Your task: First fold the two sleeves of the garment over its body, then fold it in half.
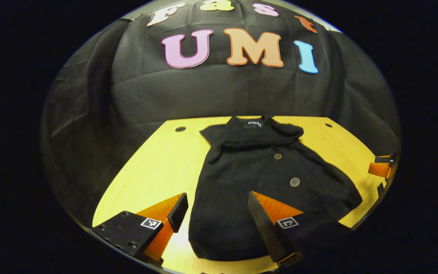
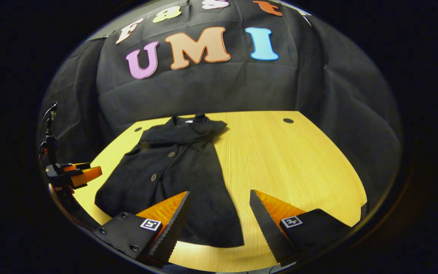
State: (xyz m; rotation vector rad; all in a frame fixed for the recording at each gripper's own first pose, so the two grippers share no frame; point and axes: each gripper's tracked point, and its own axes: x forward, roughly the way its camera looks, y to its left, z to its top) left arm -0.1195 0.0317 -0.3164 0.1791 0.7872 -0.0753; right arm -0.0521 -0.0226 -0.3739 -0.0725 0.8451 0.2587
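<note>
Sleeves look folded; both claws, left claw (image 1: 217, 213) and right claw (image 2: 219, 213), are hovering released before the garment (image 1: 257, 182), hem next to grip for halving

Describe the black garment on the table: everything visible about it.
The black garment is a collared, button-front top in matte, slightly fuzzy cloth. It lies flat, front up, on the yellow wooden table, collar toward the booth's wall, hem toward the cameras. Round buttons run down its middle. Both sleeves look already folded over the body, leaving a narrow flared shape. Both hand-held grippers look open above its hem; neither grips it.
</note>
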